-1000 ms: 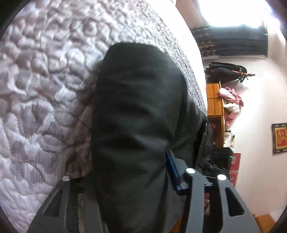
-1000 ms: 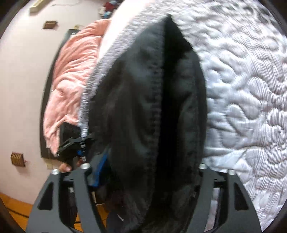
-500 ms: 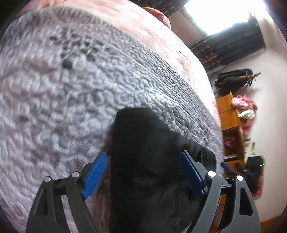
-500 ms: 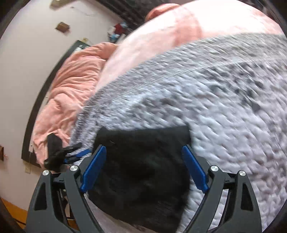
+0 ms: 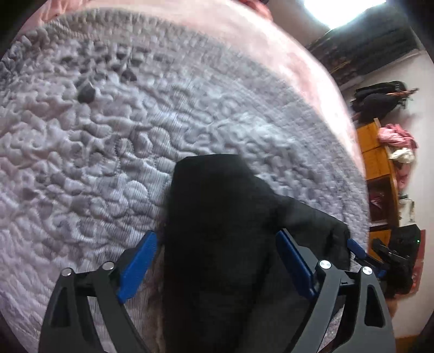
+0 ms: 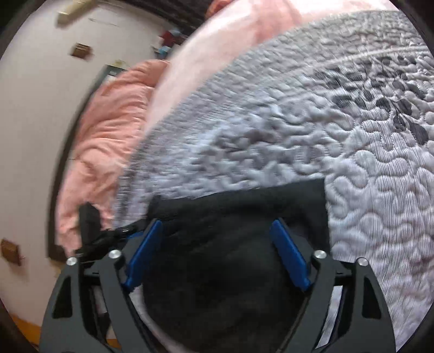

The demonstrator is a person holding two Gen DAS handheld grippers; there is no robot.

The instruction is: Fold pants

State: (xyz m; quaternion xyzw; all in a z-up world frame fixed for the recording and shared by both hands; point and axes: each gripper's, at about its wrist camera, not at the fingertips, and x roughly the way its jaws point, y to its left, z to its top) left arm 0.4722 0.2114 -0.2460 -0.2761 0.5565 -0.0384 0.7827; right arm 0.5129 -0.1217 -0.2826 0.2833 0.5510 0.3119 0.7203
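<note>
Jaws stand wide on both the left gripper (image 5: pixel 214 266) and right gripper (image 6: pixel 217 255), clear of the pants (image 5: pixel 217 230) lying folded on the bed (image 5: pixel 95 135).

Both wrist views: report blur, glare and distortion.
Left wrist view: window blown out white, quilt slightly smeared, black pants featureless. Right wrist view: pink blanket and quilt's left edge motion-blurred, right side sharp; fisheye bends both.

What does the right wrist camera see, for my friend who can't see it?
Folded black fabric pants lie on a grey quilted bedspread, with the right tongs open over them. A rumpled pink blanket lies to the left.
</note>
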